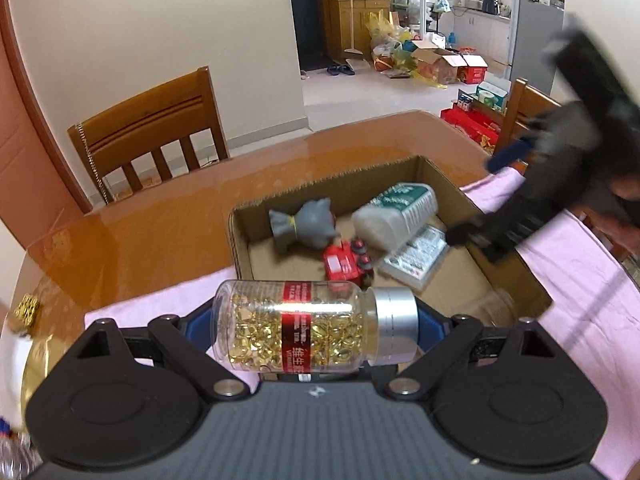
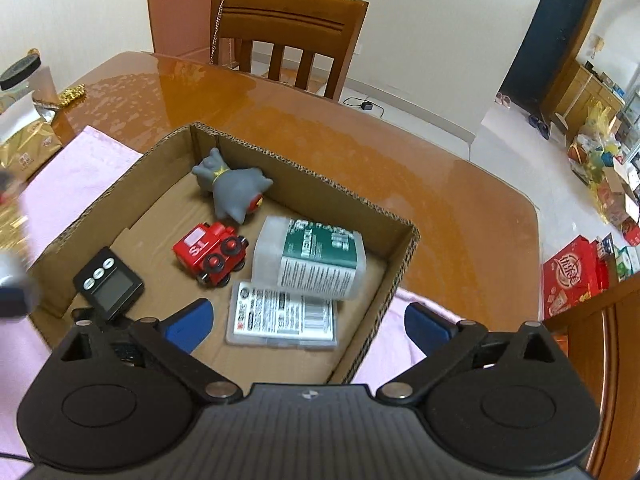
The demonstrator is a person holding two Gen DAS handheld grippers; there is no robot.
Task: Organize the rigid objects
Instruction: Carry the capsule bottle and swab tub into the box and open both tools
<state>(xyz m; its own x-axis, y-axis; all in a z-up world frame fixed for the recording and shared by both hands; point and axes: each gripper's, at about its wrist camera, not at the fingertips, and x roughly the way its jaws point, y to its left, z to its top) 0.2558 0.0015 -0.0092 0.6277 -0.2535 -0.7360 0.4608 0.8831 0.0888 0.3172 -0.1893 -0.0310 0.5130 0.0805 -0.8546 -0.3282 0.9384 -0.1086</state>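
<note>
A clear bottle (image 1: 312, 326) of gold capsules, with a red label and a silver cap, lies crosswise in my left gripper (image 1: 316, 322), which is shut on it just short of the cardboard box (image 1: 320, 184). My right gripper (image 2: 308, 318) hangs open over the box's near right corner with nothing gripped; the left wrist view shows it blurred. Inside the box (image 2: 312, 168) lie a grey toy figure (image 2: 230, 188), a red toy train (image 2: 212, 252), a white bottle with a green label (image 2: 312, 258), a flat clear case (image 2: 282, 314) and a black timer (image 2: 108, 284).
The box rests on a pink cloth (image 2: 80, 168) on a glossy wooden table (image 2: 360, 148). A wooden chair (image 2: 288, 28) stands at the far side, another chair (image 1: 524, 108) at the right. Gold packets (image 2: 28, 148) and a black-lidded jar (image 2: 20, 72) sit at the table's left.
</note>
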